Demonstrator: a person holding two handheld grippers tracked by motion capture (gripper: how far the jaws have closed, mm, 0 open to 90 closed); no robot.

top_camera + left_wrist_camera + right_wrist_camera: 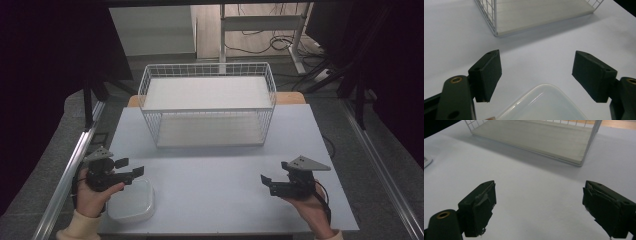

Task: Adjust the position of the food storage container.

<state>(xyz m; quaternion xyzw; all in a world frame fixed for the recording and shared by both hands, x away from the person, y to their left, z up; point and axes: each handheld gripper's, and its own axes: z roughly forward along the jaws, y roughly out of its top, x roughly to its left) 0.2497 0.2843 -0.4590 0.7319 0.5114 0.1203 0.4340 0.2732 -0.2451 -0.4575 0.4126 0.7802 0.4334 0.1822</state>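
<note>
A white wire rack (207, 102) with two shelves stands at the back middle of the pale table (215, 170). A translucent white container (132, 201) lies at the front left. My left gripper (131, 168) hovers just above and left of it, jaws wide apart and empty; in the left gripper view the container (544, 105) lies just below the jaws and the rack's corner (496, 32) is ahead. My right gripper (266, 182) is held at the front right, open and empty; the right gripper view shows the rack's lower shelf (536, 138) ahead.
Metal rails (70, 170) run along both sides of the table. Behind the rack are a desk frame (260, 22) and cables on the floor. A bit of the container's edge (426, 161) shows at the left of the right gripper view.
</note>
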